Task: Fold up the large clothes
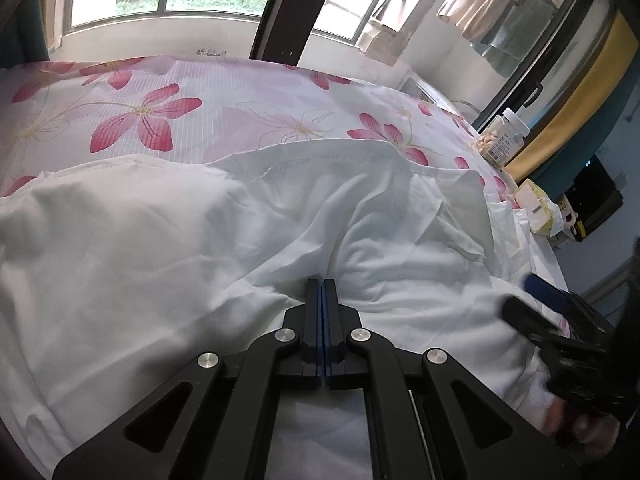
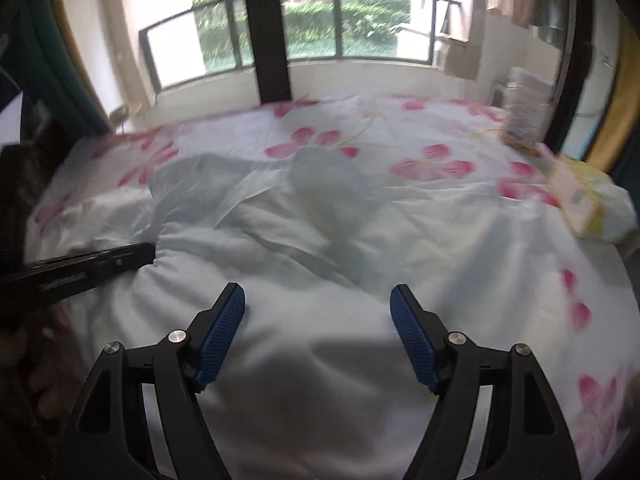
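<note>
Just jar (image 1: 505, 136) w/ pale bits

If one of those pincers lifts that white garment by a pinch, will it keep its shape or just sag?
It will probably sag: the white garment lies in soft creases and rumpled folds on the flowered bedsheet. It looks thin, so likely light. Where the left gripper meets it, the cloth puckers, suggesting it bunches easily.

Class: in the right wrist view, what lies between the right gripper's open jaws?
Only the white garment lying on the flowered sheet; the right gripper holds nothing, as the right wrist view shows.
</note>
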{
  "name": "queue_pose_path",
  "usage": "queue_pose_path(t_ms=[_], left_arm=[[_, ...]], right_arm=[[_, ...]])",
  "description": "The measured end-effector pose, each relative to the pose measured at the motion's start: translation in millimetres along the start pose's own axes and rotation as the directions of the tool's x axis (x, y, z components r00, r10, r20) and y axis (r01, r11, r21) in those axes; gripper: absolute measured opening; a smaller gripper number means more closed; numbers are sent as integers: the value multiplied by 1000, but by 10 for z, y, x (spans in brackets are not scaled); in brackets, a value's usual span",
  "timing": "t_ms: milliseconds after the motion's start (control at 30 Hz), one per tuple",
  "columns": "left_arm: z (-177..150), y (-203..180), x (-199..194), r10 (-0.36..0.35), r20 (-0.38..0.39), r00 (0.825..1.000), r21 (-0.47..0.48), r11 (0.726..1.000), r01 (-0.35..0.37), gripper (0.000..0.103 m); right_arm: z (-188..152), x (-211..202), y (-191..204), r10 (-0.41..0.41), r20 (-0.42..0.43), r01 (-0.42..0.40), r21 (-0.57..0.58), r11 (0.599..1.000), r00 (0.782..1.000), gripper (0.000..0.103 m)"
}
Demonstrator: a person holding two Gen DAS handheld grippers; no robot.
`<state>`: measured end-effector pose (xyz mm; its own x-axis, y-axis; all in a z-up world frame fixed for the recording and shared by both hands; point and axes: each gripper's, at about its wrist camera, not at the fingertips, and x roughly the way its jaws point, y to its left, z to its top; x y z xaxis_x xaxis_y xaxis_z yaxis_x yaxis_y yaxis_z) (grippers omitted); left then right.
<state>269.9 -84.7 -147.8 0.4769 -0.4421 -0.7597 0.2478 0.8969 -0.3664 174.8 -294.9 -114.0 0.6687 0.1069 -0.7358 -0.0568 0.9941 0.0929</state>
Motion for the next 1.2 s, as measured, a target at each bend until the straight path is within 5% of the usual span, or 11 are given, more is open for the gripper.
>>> queue_pose_path(t_ms=[100, 333, 533, 700, 1200], left_arm=[[12, -36, -1, 19, -15, 1000, 11, 1000, -19, 3], [76, -268, -250, -10, 53, 999, 64, 998, 7, 3], [1, -205, -24, 5, -15, 1000, 46, 999, -4, 3], [-35, -119, -15, -28, -1, 1000, 23, 999, 28, 3], [-86, -56, -24, -72, 29, 997, 14, 997, 72, 3]], right_arm=[[-161, -256, -262, -3, 14, 2, 88, 996, 1000, 90], [-548, -586, -901, -21, 5, 19, 314, 949, 1000, 93], [-728, -520, -1167, 49, -29, -30, 479, 877, 998, 95], [-675, -454, -1096, 67, -27, -45, 488, 872, 997, 103], [-315, -14, -663, 89, 49, -101, 468, 878, 995, 103]])
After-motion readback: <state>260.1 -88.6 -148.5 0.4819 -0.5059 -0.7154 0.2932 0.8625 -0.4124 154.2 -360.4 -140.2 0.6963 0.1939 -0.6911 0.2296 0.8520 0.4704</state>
